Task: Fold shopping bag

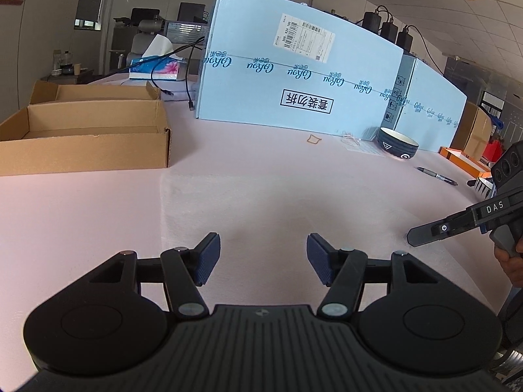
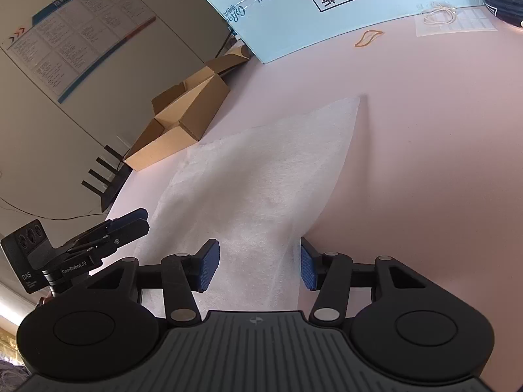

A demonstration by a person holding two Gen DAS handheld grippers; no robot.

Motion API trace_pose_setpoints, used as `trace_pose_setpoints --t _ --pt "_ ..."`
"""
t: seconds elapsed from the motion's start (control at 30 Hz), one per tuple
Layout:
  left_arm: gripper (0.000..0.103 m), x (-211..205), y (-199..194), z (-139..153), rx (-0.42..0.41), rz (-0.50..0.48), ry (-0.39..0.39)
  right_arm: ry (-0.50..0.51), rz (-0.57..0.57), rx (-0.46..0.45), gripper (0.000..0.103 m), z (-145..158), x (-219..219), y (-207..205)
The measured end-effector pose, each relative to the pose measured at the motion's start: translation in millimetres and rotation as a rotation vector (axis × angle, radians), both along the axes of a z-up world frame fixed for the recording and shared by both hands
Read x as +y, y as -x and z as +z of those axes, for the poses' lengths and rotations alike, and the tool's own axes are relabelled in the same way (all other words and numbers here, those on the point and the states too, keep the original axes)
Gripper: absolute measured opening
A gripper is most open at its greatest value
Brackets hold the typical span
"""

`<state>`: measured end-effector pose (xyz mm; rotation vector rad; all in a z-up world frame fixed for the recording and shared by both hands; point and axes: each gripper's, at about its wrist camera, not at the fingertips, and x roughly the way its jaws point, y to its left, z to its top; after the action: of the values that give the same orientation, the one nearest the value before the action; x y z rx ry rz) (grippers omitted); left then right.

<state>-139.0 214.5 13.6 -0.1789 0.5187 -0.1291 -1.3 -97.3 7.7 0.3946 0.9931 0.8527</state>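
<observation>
A white non-woven shopping bag (image 1: 278, 202) lies flat on the pink table (image 1: 81, 215). In the right wrist view the bag (image 2: 261, 179) tapers to a far corner. My left gripper (image 1: 263, 258) hovers open over the bag's near part, nothing between its blue pads (image 1: 206, 259). My right gripper (image 2: 258, 264) is open at the bag's near edge; the fabric lies between its pads (image 2: 309, 269) without being pinched. The right gripper (image 1: 412, 237) also shows at the right edge of the left wrist view, its tip low at the bag's side. In the right wrist view the left gripper (image 2: 143, 219) is at the bag's left edge.
Open cardboard boxes (image 1: 85, 137) sit at the left. A large light-blue carton (image 1: 300, 75) stands along the back. A dark bowl (image 1: 397, 145), a pen (image 1: 436, 176), a rubber band (image 1: 314, 139) and an orange box (image 1: 464, 160) lie at the right. A tissue box (image 1: 155, 68) is far left.
</observation>
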Motion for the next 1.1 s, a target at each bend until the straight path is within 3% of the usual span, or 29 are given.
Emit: trace_pose_setpoints --t 0.13,0.23,0.5,0.87,1.1 --pt "0.056 -1.6 1.2 -2.9 0.015 -0.007 0.009 -0.057 -0.063 0.093 0.000 -15.3 -18.5 -11.5" --pt "0.056 -4.9 1.6 -3.8 0.022 -0.013 0.010 -0.109 -0.066 0.096 0.000 -20.2 -25.4 -14.2" --pt "0.056 -30.3 -5.7 1.2 0.008 -0.067 0.003 -0.108 -0.097 0.007 0.001 -8.9 -37.0 -13.1" --pt "0.058 -91.8 -42.1 4.6 0.003 -0.226 0.055 -0.037 -0.284 -0.057 0.001 0.6 -126.0 -7.9" --pt "0.061 -125.9 -57.8 2.2 0.025 -0.301 0.044 -0.014 -0.334 -0.070 0.005 -1.5 -156.9 -5.8"
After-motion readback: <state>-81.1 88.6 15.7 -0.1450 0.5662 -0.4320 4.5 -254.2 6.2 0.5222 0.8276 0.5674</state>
